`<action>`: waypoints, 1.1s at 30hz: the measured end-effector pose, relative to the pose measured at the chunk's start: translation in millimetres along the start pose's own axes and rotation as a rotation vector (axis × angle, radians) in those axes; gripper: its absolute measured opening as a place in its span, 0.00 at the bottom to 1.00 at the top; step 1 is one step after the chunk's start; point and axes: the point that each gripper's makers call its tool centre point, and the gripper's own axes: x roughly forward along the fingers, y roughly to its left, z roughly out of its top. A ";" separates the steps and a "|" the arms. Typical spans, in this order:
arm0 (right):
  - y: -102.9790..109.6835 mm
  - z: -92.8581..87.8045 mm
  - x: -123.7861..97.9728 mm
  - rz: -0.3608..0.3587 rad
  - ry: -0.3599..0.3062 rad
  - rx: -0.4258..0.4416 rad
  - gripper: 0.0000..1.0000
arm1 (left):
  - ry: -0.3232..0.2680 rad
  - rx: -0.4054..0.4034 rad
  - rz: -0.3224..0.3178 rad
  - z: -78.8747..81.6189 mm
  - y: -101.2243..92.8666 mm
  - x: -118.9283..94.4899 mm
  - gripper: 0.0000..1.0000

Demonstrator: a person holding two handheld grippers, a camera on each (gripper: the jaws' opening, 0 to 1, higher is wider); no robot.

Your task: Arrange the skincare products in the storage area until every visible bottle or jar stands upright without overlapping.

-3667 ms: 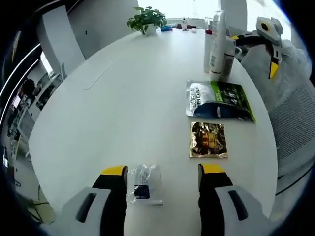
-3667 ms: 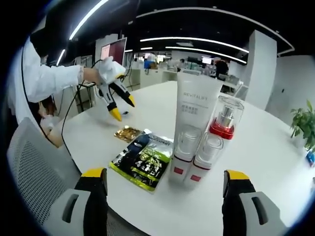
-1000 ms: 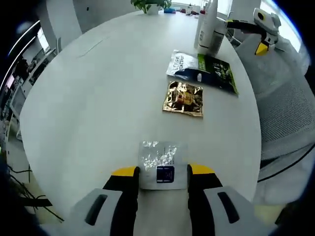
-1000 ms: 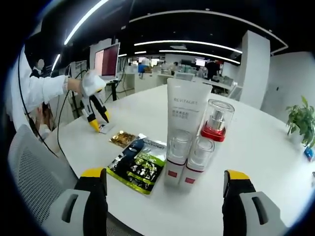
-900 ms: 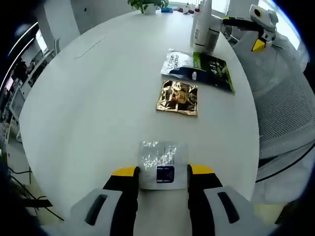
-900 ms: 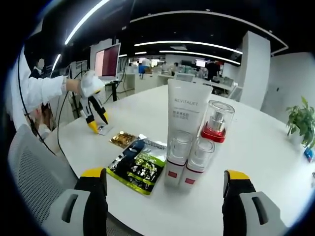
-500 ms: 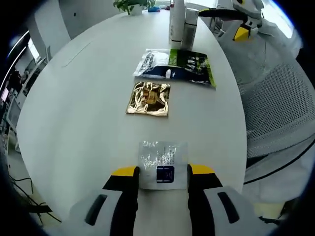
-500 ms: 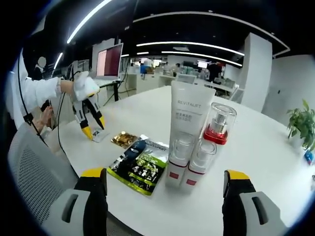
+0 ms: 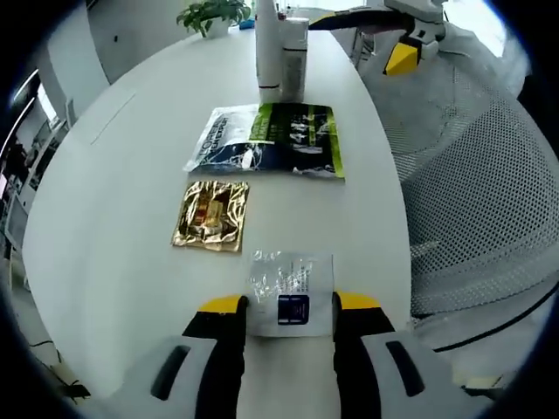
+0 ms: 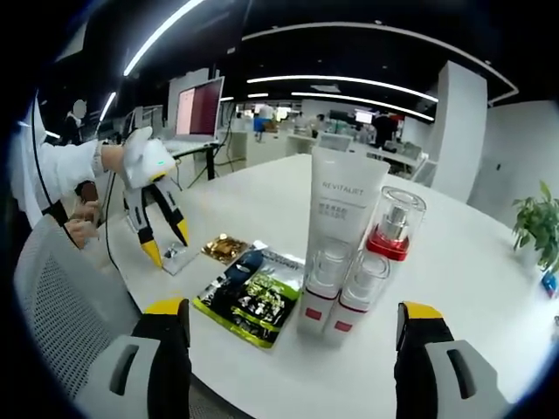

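Left gripper view: left hand-held gripper (image 9: 288, 304) pinches a clear sachet (image 9: 290, 284) by its edge, just beside the gold sachet (image 9: 211, 215). Thin, floppy, probably slippery. Right hand-held gripper (image 10: 295, 325) wide, empty.

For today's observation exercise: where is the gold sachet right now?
In the left gripper view the gold sachet lies flat on the table, between the green-and-black pouch and the clear sachet.

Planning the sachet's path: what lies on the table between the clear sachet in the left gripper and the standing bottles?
In the left gripper view, the gold sachet and then the green-and-black pouch lie flat between the clear sachet and the bottles.
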 end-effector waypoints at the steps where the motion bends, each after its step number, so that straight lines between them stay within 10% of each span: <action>1: 0.2 0.2 0.0 0.001 0.000 -0.001 1.00 | -0.002 0.004 -0.001 3.3 -1.0 1.8 0.39; 15: 0.2 3.9 -1.7 0.002 -0.018 -0.012 1.00 | -0.031 0.044 0.014 41.8 -4.6 20.8 0.39; 33: 0.0 2.7 -0.7 0.008 -0.019 -0.018 1.00 | -0.079 0.039 0.030 52.7 0.2 17.3 0.40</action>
